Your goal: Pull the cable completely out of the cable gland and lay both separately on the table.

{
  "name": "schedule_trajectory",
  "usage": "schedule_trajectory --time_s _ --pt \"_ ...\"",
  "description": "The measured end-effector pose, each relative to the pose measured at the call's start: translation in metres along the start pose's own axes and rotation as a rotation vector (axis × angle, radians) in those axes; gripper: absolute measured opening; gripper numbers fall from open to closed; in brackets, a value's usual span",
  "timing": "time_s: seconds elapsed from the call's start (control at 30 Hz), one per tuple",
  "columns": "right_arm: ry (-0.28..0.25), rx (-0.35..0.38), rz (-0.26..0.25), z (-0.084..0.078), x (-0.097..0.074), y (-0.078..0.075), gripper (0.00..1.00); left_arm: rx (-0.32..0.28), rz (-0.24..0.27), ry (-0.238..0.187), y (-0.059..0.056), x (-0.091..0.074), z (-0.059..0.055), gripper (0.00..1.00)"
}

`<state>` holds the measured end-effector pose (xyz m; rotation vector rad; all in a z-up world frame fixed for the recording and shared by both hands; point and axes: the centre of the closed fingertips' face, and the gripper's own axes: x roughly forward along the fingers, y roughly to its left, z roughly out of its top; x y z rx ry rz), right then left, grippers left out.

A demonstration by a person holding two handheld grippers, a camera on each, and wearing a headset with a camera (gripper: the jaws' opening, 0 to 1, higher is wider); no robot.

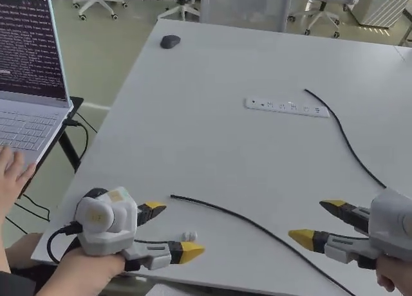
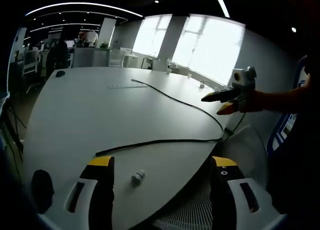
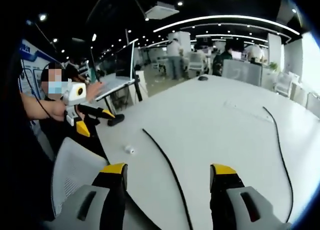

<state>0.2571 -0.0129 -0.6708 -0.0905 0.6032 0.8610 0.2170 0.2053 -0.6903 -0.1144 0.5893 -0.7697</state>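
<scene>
Cable (image 1: 244, 219) and cable gland (image 1: 189, 235) lie apart on the bench (image 1: 212, 141), with the small white piece I take for the gland at about 5 o'clock from the cable's near end. Left hand-held gripper (image 1: 175, 228) and right hand-held gripper (image 1: 315, 220) both gape wide and empty. The task looks finished. The next move calls only for backing off without nudging either.

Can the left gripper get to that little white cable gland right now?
Probably yes. The left gripper is open and empty, the cable gland lies just ahead of its jaws on the table, and the cable lies apart from it, so nothing seems in the way.
</scene>
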Motion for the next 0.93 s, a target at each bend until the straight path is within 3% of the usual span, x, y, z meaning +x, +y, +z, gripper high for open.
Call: schedule_trajectory --time_s 0.13,0.3,0.37,0.43,0.57,0.63,0.73,0.83,0.93 --pt "0.026 -0.009 0.010 -0.020 -0.011 0.006 0.72 -0.009 0.005 -0.015 0.000 -0.003 0.002 0.81" --pt "0.038 0.005 0.036 -0.037 -0.018 0.008 0.80 0.005 0.013 0.010 -0.001 -0.006 -0.006 0.86" --pt "0.064 0.011 0.052 -0.044 -0.019 0.011 0.83 -0.027 0.019 -0.010 -0.002 -0.009 -0.003 0.89" --pt "0.054 0.019 0.057 -0.045 -0.020 0.012 0.86 -0.019 0.021 -0.011 -0.002 -0.009 -0.003 0.91" --pt "0.066 0.048 0.052 -0.054 -0.018 0.006 0.89 0.010 0.045 0.033 0.006 -0.004 -0.010 0.95" --pt "0.103 0.067 0.048 -0.060 -0.019 0.004 0.91 0.027 0.064 0.051 0.008 -0.004 -0.012 0.98" --pt "0.101 0.087 0.036 -0.059 -0.021 -0.001 0.94 0.020 0.066 0.089 0.010 -0.002 -0.018 0.99" --pt "0.098 0.085 0.023 -0.058 -0.023 -0.005 0.96 0.026 0.067 0.096 0.012 -0.002 -0.019 0.99" --pt "0.112 0.085 0.025 -0.060 -0.022 -0.006 0.99 -0.006 0.071 0.084 0.014 -0.003 -0.016 0.99"
